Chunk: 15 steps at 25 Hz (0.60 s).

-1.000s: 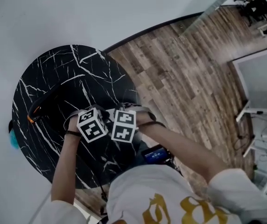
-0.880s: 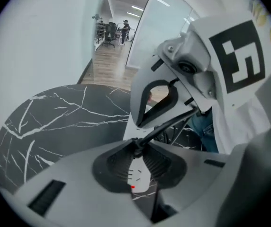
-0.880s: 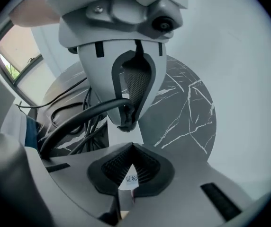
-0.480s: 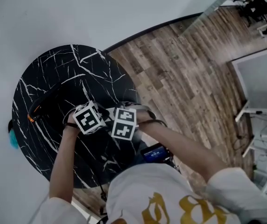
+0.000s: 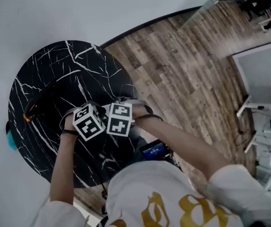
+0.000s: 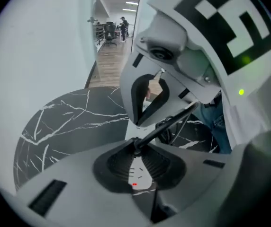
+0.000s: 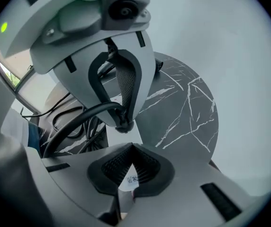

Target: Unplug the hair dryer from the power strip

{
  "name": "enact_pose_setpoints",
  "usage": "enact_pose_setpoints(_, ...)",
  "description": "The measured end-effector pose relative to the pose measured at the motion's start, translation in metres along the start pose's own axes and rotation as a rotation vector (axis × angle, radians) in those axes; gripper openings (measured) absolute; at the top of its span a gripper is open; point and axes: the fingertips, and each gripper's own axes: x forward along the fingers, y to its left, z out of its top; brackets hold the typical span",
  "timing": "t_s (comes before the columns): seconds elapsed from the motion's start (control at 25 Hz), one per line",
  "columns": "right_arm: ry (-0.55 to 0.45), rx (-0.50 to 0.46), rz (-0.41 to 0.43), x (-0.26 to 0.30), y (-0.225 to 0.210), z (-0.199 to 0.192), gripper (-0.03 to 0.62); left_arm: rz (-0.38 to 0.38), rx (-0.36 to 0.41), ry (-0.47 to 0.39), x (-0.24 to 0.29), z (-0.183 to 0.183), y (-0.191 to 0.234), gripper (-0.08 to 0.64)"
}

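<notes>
Unplugging under way at black marble table [image 5: 45, 70]: left gripper [image 6: 135, 146] clamping, jaws just tightening, on hair dryer plug [image 7: 121, 124] at white power strip [image 7: 126, 137]. Right gripper [image 7: 130, 150], jaws together, seemingly pinning strip. Hair dryer [image 5: 40, 100] lying at table's left. Next move likely calling for straight upward pull, strip held down.

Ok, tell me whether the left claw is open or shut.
Shut on the thick black cable: in the right gripper view the left claw pinches the cable's end between its tips, having just closed slightly tighter.
</notes>
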Motion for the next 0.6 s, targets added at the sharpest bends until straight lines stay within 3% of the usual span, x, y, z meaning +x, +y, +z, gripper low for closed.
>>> enact_pose_setpoints(0.08,0.002,0.000,-0.009,0.0000,0.0019,0.0007,-0.002,0.000,0.003,0.014,0.0006,-0.0025,-0.0034,0.048)
enact_pose_setpoints(0.2,0.006,-0.011,-0.035,0.0005,0.0014,-0.0012,-0.002,-0.056,-0.059,-0.029,0.0000,0.0005,-0.0007,0.051)
enact_pose_setpoints(0.36,-0.004,0.024,0.007,-0.0007,0.0004,-0.0005,-0.002,0.009,-0.010,-0.002,0.0002,0.0005,-0.0022,0.048)
enact_pose_setpoints(0.52,0.007,-0.004,-0.022,0.0006,0.0009,-0.0005,-0.002,-0.057,-0.088,-0.049,0.0002,0.0009,0.0005,0.054)
enact_pose_setpoints(0.6,0.001,0.012,-0.013,0.0008,-0.0006,-0.0005,-0.002,-0.027,-0.076,-0.043,-0.0006,0.0017,0.0016,0.052)
